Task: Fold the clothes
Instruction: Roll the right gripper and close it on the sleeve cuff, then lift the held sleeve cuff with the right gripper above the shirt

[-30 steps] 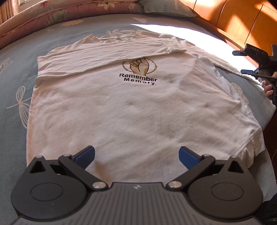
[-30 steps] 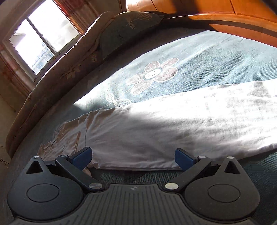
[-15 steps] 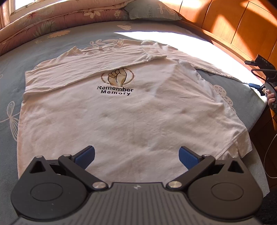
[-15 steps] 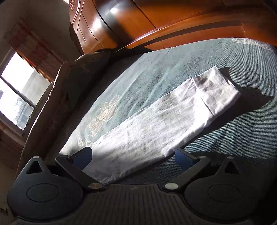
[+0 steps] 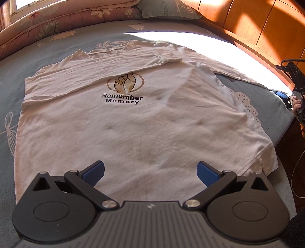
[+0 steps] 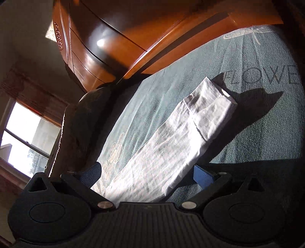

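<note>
T-shirt spread print-up on bed; one sleeve folded across chest, other sleeve stretched out toward bed edge. Left gripper wide, empty, above hem. Right gripper wide, empty, over stretched sleeve. Risks: thin cloth bunching or dragging if pinched unevenly; both layers missed; existing sleeve fold pulled loose.

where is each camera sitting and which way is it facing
Left wrist: on the left gripper near the shirt's hem, facing along the white t-shirt toward the pillows; its open blue fingers show, and the right gripper at the far right edge.
Right wrist: on the right gripper, low over the bedspread, tilted, facing along the outstretched sleeve toward the wooden headboard; its open fingers show.
Shared: shirt, bedspread, headboard.
</note>
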A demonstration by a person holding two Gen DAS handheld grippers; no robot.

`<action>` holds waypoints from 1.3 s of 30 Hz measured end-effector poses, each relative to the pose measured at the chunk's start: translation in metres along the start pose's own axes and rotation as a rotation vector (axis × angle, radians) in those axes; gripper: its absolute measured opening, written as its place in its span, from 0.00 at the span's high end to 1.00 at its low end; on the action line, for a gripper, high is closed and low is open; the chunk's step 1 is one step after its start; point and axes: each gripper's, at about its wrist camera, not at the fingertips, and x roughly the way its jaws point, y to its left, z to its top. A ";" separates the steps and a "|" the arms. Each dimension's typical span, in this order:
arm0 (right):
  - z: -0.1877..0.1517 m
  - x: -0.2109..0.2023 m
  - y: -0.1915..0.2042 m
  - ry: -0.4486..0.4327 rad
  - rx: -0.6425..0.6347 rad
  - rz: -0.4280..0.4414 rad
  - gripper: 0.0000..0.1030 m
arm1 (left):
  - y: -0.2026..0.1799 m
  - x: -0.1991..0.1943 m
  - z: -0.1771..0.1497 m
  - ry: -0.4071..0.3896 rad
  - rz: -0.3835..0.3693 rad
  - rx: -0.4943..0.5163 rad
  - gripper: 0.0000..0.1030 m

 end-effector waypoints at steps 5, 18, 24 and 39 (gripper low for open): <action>0.005 -0.001 -0.014 -0.109 0.135 0.045 0.00 | 0.000 0.002 0.003 0.002 -0.018 -0.021 0.01; 0.011 0.023 0.002 -0.146 0.008 -0.021 0.00 | -0.004 0.009 0.003 0.019 -0.037 -0.017 0.01; 0.008 0.038 0.015 -0.122 -0.064 -0.021 0.00 | -0.004 0.007 0.007 0.007 -0.036 -0.014 0.01; 0.008 0.048 0.052 -0.068 -0.086 0.155 0.00 | 0.009 0.010 0.007 0.018 -0.042 -0.031 0.01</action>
